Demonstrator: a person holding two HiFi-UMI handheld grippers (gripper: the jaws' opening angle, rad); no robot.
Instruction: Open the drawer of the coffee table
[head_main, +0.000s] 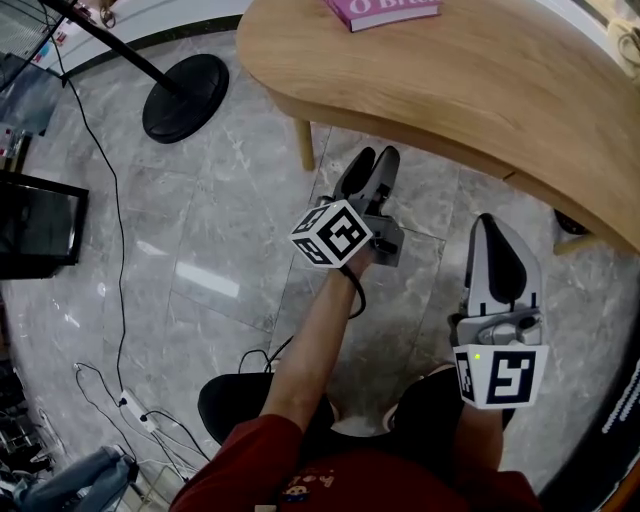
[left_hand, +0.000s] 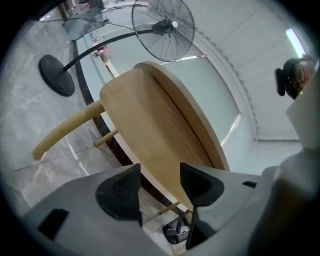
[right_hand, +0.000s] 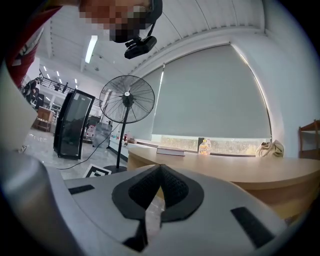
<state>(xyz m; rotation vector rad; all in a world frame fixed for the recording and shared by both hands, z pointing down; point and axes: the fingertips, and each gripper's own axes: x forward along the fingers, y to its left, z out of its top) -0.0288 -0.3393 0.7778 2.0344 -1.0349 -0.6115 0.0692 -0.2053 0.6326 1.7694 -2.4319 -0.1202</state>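
Red shirt (head_main: 250, 465), small front print (head_main: 295, 490)

We see a pale honey-coloured wooden coffee table (head_main: 480, 90), a pink book (head_main: 385, 10), grey white-veined marble floor tiles (head_main: 200, 260) and a black round fan base (head_main: 185, 97). The left gripper (head_main: 375, 156) and right gripper (head_main: 486, 222) are grey-white, black-padded, with black-and-white square markers (head_main: 345, 236).

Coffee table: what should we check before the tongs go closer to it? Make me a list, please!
1. Left tongs open and empty: ok.
2. Right tongs shut, empty, held back: ok.
3. Floor between tongs and coffee table free: ok.
4. Drawer in sight: cannot tell, no view shows it plainly.
5. Left tongs squared to the coffee table edge: not ok, the left gripper view shows the coffee table tilted.
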